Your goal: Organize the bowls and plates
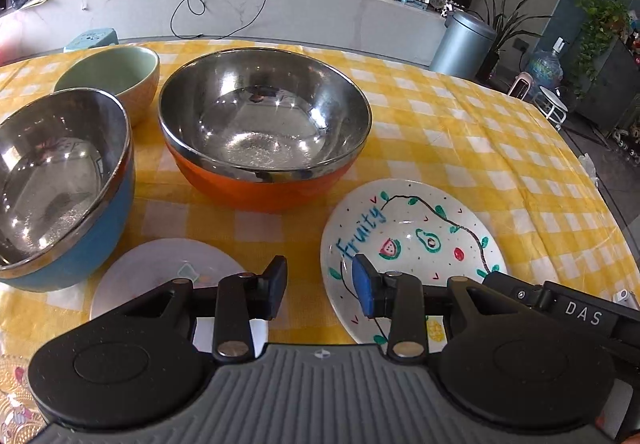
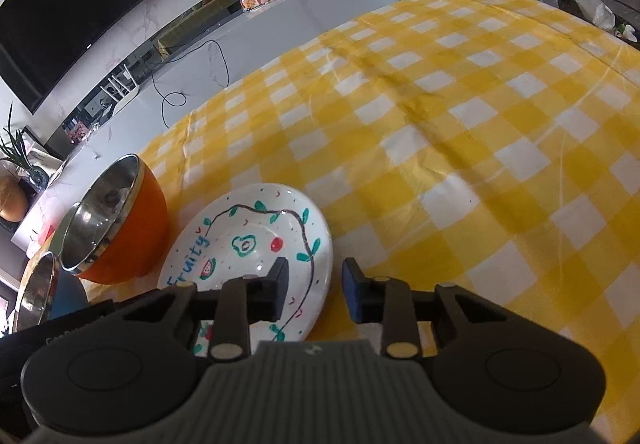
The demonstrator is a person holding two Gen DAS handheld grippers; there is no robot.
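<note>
A white "Fruity" plate (image 1: 416,240) lies on the yellow checked cloth, also in the right wrist view (image 2: 256,240). An orange steel-lined bowl (image 1: 264,124) stands behind it, also seen from the right wrist (image 2: 120,228). A blue steel-lined bowl (image 1: 60,184) is at the left with a green bowl (image 1: 116,78) behind it. A small pale plate (image 1: 168,272) lies at the near left. My left gripper (image 1: 320,284) is open and empty, between the two plates. My right gripper (image 2: 314,290) is open, with the Fruity plate's right rim between its jaws.
The checked tablecloth (image 2: 460,116) spreads far to the right. The right gripper's black body (image 1: 580,312) reaches in at the left view's lower right. A counter (image 1: 280,0) with clutter and a grey bin (image 1: 464,40) stand beyond the table.
</note>
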